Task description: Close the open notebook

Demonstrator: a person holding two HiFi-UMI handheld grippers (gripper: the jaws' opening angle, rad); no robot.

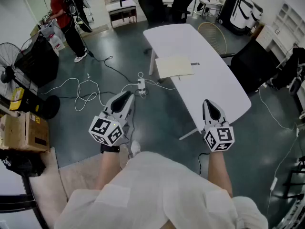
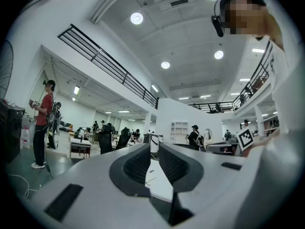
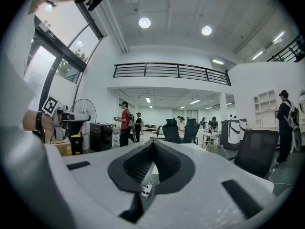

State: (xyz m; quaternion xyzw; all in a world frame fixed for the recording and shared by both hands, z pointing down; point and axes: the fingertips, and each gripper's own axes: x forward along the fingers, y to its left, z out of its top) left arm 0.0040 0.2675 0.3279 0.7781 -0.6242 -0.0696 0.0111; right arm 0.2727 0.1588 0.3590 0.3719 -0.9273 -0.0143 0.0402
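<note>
Head view: notebook point(image 1: 175, 67), likely light and floppy, flat on white table point(image 1: 217, 87) at 12 o'clock, best taken by cover's free edge; left gripper point(image 1: 127, 95) and right gripper point(image 1: 208, 103) both closed, empty.

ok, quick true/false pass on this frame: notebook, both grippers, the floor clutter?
1. The notebook lies on the white table. True.
2. The right gripper is holding the notebook. False: its fingers are together with nothing between them, and the notebook lies further up the table, apart from them.
3. The left gripper hangs over the floor, beside the table. True.
4. A power strip sits on the table top. False: it lies on the floor left of the table, among white cables.
</note>
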